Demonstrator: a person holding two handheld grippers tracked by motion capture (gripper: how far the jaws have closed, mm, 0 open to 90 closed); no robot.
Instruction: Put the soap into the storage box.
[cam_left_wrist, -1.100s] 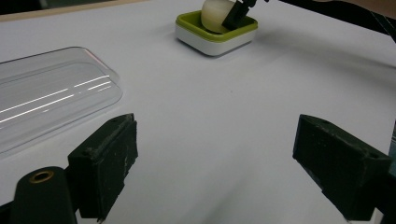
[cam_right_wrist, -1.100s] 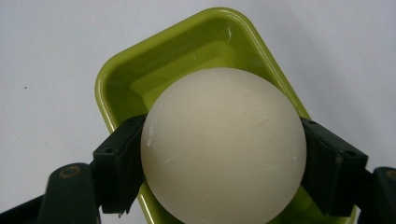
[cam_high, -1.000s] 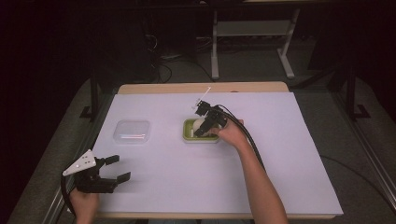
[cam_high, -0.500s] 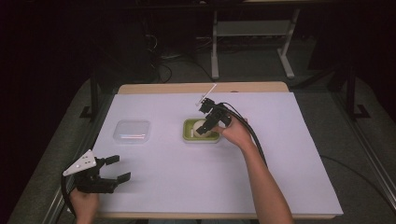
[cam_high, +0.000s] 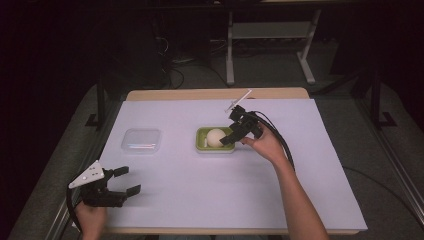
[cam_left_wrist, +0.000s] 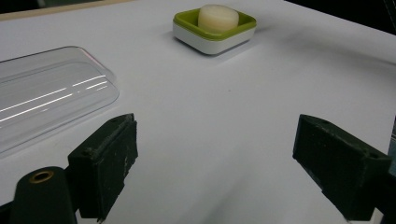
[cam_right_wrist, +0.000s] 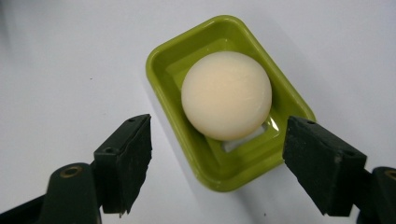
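My right gripper hangs with its jaws spread wide just above the near end of a green soap dish at the middle of the white-covered table, my right hand behind it and its cable trailing back along my forearm. In the right gripper view, the dish lies straight ahead between the two black jaws, tilted across the frame, and a round cream bar of soap sits in its hollow, apart from both jaws and gripped by neither. A small pale patch shows in the dish under the soap's near edge; I cannot tell what it is. My left gripper rests low at the near left corner of the table, jaws likewise spread and holding nothing, the grey three-cornered plate on top of it and my left hand at the table's edge. In the left gripper view, a clear plastic lid lies flat on the table just ahead and to the left of the left jaw, while the soap dish with its bar stands well ahead, apart from the lid.
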